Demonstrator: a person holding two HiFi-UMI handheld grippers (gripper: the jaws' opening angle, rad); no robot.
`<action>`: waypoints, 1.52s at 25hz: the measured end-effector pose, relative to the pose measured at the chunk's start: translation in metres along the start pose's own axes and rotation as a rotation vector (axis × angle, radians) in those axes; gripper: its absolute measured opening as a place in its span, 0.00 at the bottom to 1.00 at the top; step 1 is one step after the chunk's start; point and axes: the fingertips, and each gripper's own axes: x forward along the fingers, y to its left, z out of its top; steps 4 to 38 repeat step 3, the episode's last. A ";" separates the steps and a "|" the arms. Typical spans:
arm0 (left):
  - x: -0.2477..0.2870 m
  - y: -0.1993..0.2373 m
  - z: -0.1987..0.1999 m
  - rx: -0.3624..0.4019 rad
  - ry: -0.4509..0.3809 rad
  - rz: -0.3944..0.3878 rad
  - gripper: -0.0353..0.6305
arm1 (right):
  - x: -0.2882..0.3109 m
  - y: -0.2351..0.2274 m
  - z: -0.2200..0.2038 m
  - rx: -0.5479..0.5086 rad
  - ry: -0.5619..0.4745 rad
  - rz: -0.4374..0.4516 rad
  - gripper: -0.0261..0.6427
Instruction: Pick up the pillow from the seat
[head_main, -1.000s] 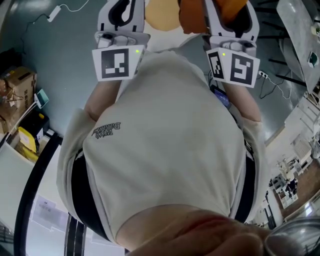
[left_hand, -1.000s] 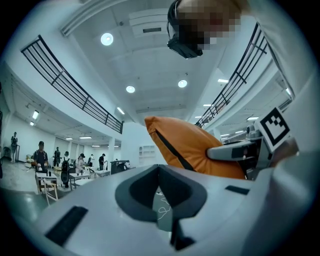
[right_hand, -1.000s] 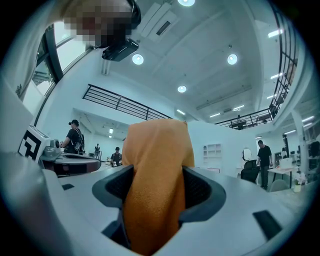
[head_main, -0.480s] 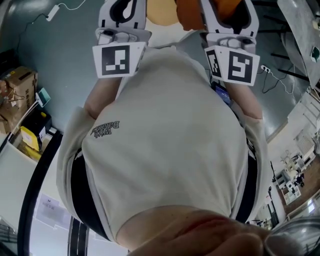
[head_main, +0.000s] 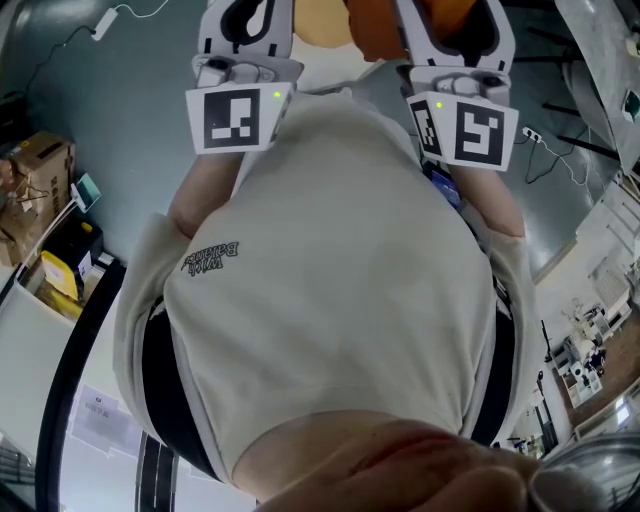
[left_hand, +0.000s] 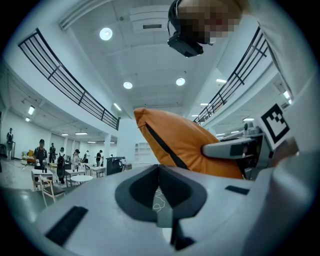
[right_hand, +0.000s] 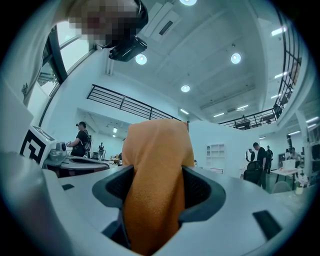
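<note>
Lifting looks complete: the pillow (right_hand: 156, 150), orange and soft, is clamped between the jaws of the right gripper (right_hand: 157, 192), its cloth squeezed narrow where the pads bite, and it is held up in the air with only ceiling and far walls behind it. No seat is shown in any view, so the pillow is judged to be clear of it; what may be left is only carrying it or setting it down, which the task does not name. The left gripper (left_hand: 162, 195) is seen with its jaws drawn together on nothing; from its view the pillow is found at two o'clock, near but not touched by it. In the head view the orange bulk is cut off at twelve to one o'clock, above the marker cubes (head_main: 238, 120), while the frame is mostly filled by the person's pale shirt (head_main: 330, 300). A cardboard box (head_main: 38, 160) is seen on the floor at nine o'clock, and tables with people (left_hand: 55, 160) stand well apart at eight o'clock of the left gripper view. Nothing is seen standing in the pillow's way
</note>
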 end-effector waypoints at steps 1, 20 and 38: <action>0.000 0.000 0.000 -0.001 0.000 0.000 0.07 | 0.000 0.001 0.001 0.000 -0.001 0.001 0.48; -0.001 0.000 0.000 -0.002 0.001 0.001 0.07 | 0.000 0.001 0.002 0.001 -0.003 0.003 0.48; -0.001 0.000 0.000 -0.002 0.001 0.001 0.07 | 0.000 0.001 0.002 0.001 -0.003 0.003 0.48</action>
